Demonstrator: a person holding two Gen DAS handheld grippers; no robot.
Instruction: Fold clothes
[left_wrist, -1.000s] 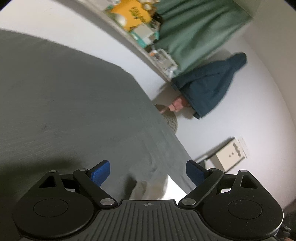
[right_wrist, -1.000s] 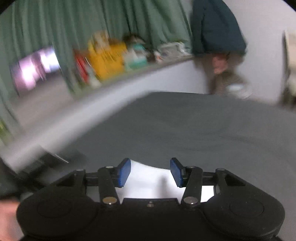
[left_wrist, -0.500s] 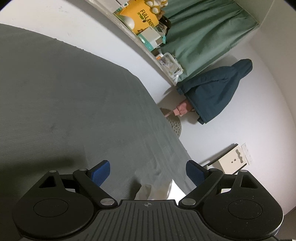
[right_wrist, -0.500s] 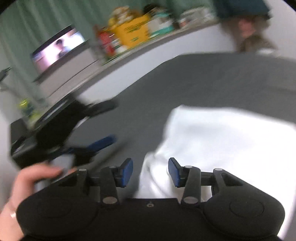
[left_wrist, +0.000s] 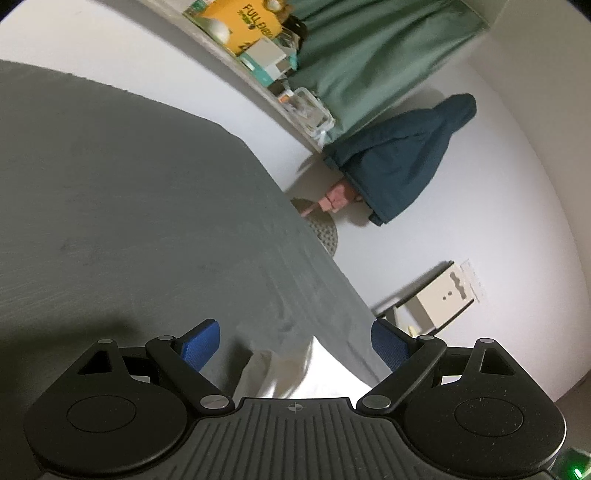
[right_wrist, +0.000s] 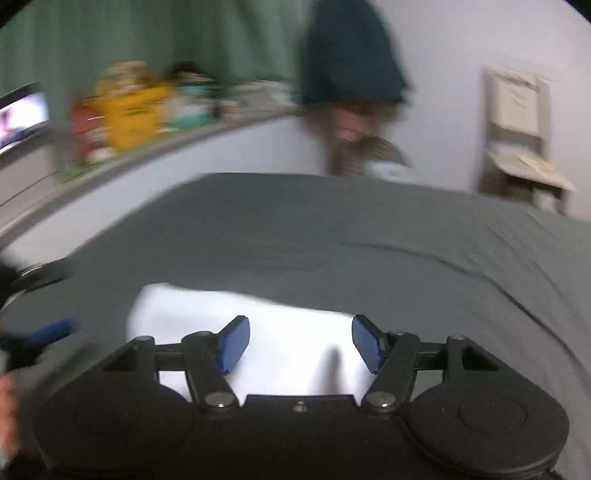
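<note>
Left wrist cam first: your left gripper (left_wrist: 295, 341) hangs low over the grey bedsheet (left_wrist: 129, 221), blue pads spread wide apart, nothing between them but air. The white garment (left_wrist: 295, 373) pokes into view just below and behind the pads, a rumpled edge w/ a fold of cream cloth beside it, lying on the sheet. Pads aren't touching it. Looks like you're parked there, ready to pin or pick that edge. Beyond the bed: a shelf w/ a yellow box (left_wrist: 245, 27), green curtain (left_wrist: 369, 62), a dark teal jacket (left_wrist: 402, 158) hanging on the wall. Not your concern.

Right wrist cam, blurry, so you're swinging: right gripper (right_wrist: 300, 343) sits over the middle of the white garment (right_wrist: 207, 314), jaws opening as we speak, pads clear of the cloth, nothing clamped. The garment lies flat on the bedsheet (right_wrist: 369, 240), near edge under the gripper, far edge a soft rounded line, prob a fold already laid in, tho blur makes that a guess. At far left of this view you catch a smeared blue pad of the left gripper (right_wrist: 51, 330) just beside the garment's left edge, so both tools flank it. My read: you're between grabs, setting up the next fold; aim for a corner, not the middle.
</note>
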